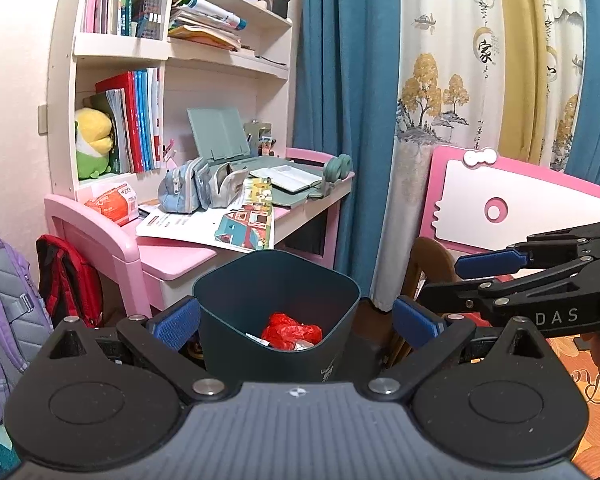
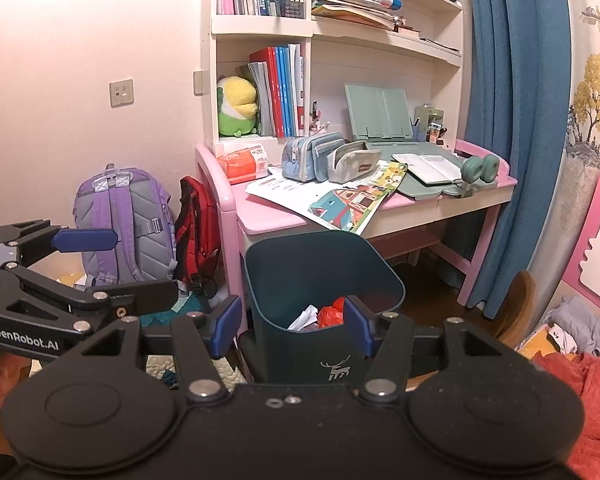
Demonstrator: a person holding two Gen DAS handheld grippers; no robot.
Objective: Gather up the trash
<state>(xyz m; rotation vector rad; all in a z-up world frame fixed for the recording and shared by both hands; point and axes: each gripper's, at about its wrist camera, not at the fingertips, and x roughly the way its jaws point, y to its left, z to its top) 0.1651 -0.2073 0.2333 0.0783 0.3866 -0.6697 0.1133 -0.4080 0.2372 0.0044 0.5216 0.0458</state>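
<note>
The dark bin (image 1: pixel 276 316) stands on the floor just in front of the pink desk (image 1: pixel 180 258), with a red wrapper (image 1: pixel 290 334) and some white paper (image 2: pixel 306 316) already at its bottom. Both grippers hang over it with fingers spread and nothing in them, the left gripper (image 1: pixel 296 320) straddling the bin's walls, the right gripper (image 2: pixel 288 322) near its front rim. My worry is a careless swing catching that rim and tipping the bin, spilling the trash.
</note>
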